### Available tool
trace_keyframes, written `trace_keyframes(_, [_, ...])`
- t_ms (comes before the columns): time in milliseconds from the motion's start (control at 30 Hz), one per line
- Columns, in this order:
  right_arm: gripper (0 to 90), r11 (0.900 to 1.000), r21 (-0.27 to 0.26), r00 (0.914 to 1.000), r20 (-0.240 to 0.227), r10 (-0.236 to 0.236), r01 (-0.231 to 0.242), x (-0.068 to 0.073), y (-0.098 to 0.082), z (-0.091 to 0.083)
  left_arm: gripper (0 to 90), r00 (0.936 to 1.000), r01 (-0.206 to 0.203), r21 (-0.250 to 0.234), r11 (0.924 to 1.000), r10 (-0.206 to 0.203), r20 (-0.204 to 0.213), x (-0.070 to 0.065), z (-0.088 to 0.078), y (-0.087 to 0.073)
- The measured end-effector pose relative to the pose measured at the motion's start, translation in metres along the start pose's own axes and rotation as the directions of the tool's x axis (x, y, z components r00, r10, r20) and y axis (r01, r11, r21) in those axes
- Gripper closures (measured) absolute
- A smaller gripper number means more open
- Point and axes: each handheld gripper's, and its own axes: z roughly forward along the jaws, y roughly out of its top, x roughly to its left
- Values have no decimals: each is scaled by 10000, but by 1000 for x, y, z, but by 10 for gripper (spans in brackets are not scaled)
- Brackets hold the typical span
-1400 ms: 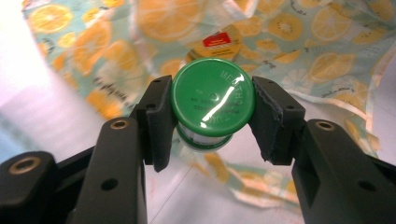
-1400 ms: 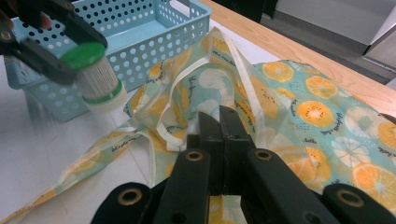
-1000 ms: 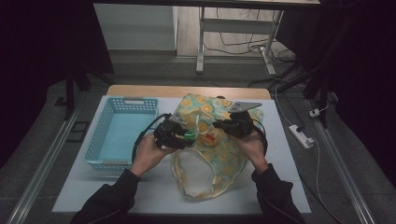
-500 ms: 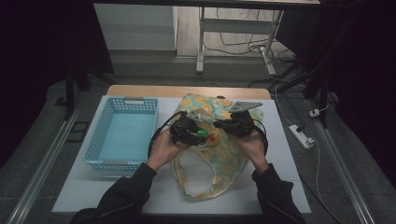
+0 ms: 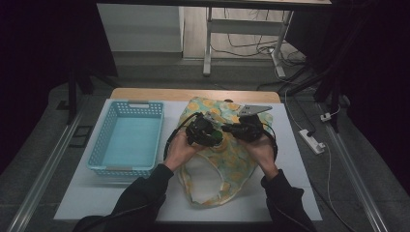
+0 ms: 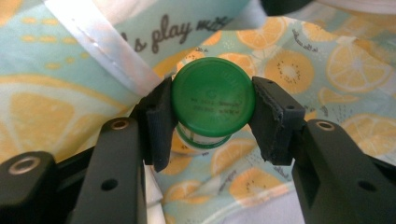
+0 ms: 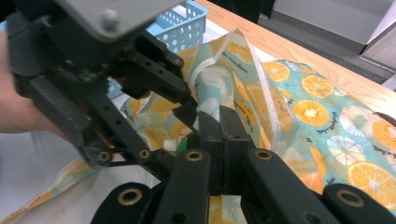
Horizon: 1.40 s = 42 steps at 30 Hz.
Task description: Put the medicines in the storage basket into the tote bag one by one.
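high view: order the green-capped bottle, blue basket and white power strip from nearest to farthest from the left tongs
1. Green-capped bottle: clamped between the left tongs, over the fruit-print bag.
2. Blue basket: on the table, on the left.
3. White power strip: on the floor past the table's right edge.

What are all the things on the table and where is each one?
Bottle: one, green cap, gripped between the left gripper's fingers above the bag.
Bag: one, pale teal cloth with orange and lemon slices, white trim, middle of the table.
Basket: one, light blue plastic, left of the bag.
Table: one, white top with a wooden far edge.
Power strip: one, white, on the floor to the right.
Left gripper: one, black, shut on the bottle.
Right gripper: one, black, fingers pinched on the bag's edge.
Hands: two, dark sleeves, from the near side.
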Motion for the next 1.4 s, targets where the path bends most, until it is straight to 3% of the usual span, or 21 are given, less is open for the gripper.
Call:
trace_keyframes(600, [900, 10000, 52, 10000, 44, 41, -41, -1, -1, 2, 519, 9992, 273, 86, 9996, -271, -300, 10, 25, 1])
trace_keyframes(933, [900, 10000, 47, 10000, 38, 45, -45, -1, -1, 1, 509, 9990, 354, -242, 9991, -361, -276, 12, 28, -1])
trace_keyframes(1033, [900, 10000, 33, 10000, 35, 35, -35, -1, -1, 1, 464, 9975, 622, -478, 9969, -636, -293, 12, 25, -1])
trace_keyframes(1167, [900, 10000, 43, 10000, 21, 41, -41, -2, -1, 1, 398, 9978, 584, -431, 9974, -597, -297, 12, 17, -2])
trace_keyframes(1400, [900, 10000, 9, 10000, 8, 34, -34, -2, -1, 0, 254, 9989, 460, -380, 9982, -455, 123, 9, 1, -11])
